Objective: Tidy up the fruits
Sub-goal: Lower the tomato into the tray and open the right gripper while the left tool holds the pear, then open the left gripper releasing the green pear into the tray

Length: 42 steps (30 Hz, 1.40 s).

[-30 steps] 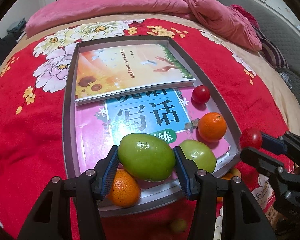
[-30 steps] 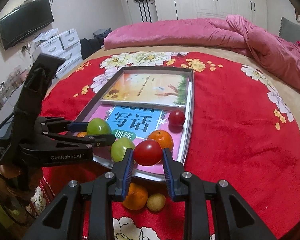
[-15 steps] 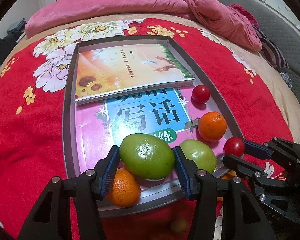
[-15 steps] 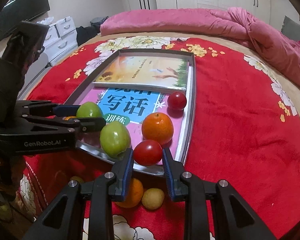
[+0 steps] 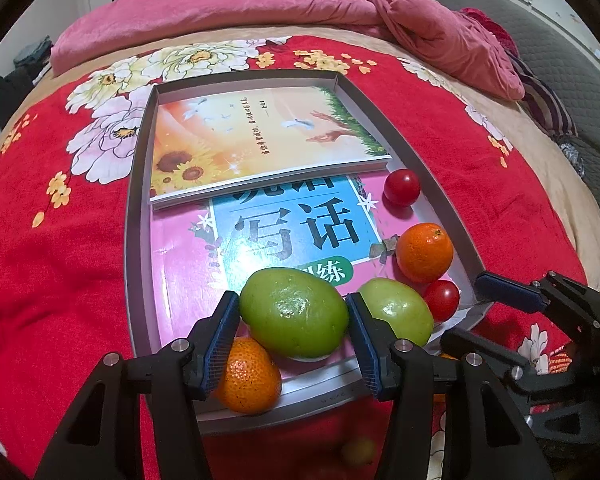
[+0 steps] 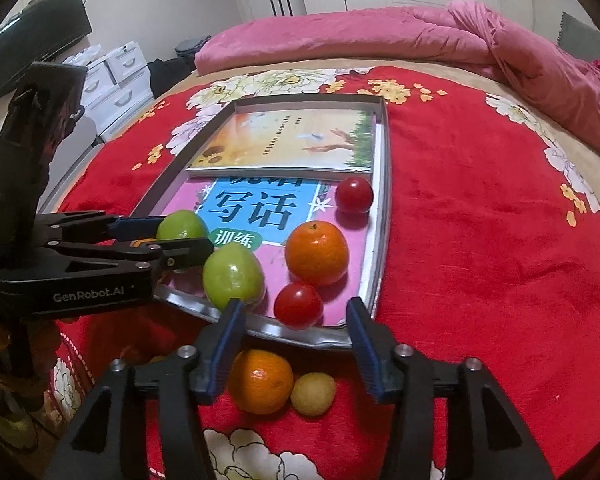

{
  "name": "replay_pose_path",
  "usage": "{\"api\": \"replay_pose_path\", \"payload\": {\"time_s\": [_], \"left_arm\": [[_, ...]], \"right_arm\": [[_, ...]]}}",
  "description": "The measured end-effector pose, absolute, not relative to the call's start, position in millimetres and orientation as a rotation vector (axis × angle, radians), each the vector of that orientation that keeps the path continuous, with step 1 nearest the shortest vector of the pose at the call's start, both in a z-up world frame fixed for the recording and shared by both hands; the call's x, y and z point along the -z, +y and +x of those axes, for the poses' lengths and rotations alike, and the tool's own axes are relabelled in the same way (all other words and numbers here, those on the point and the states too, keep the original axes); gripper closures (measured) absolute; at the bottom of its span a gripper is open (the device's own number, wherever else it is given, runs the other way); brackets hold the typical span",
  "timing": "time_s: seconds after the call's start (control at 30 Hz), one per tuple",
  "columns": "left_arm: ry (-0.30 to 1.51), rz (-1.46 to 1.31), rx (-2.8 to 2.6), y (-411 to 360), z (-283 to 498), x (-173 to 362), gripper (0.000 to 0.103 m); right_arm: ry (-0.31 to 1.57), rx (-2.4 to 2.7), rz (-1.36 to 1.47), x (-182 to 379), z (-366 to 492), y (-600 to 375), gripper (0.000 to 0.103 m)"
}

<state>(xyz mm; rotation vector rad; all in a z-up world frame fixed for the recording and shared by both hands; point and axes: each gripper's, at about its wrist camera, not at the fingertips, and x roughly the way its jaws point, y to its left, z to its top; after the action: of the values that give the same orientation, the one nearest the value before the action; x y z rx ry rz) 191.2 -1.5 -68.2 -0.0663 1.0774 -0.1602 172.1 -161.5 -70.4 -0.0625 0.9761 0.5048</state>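
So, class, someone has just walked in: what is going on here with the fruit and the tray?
A person with a gripper in each hand is moving fruit into a grey tray on a bed. The left gripper is shut on a green fruit over the tray's near end. The right gripper has just been opening, and its red tomato sits free in the tray. An orange and a small yellow fruit wait outside.

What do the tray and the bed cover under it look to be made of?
Tray: seemingly thin sheet metal with a dull silver-grey finish; its near rim glints and looks slightly bent. Bed cover: soft plush or fleece-like fabric, matte red with printed flowers; it dimples and creases around the tray.
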Motion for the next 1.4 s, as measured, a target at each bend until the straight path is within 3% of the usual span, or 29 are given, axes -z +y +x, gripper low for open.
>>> {"api": "replay_pose_path", "payload": {"time_s": [0.4,0.8,0.97,1.4], "left_arm": [[1.081,-0.082,0.168,0.0,191.3,67.9,0.047],[1.073,-0.120,0.173,2.4,188.4,62.8,0.047],[1.063,-0.128,0.178,2.5,185.9,56.9,0.047],[1.019,-0.148,0.169,9.1,172.3,32.5,0.039]], "right_arm": [[0.945,-0.488,-0.038,61.5,168.2,-165.5,0.035],[0.900,-0.472,-0.011,49.1,165.2,-175.0,0.033],[0.876,-0.453,-0.013,43.3,163.3,-177.2,0.023],[0.824,-0.401,0.001,30.5,159.4,-188.2,0.015]]}}
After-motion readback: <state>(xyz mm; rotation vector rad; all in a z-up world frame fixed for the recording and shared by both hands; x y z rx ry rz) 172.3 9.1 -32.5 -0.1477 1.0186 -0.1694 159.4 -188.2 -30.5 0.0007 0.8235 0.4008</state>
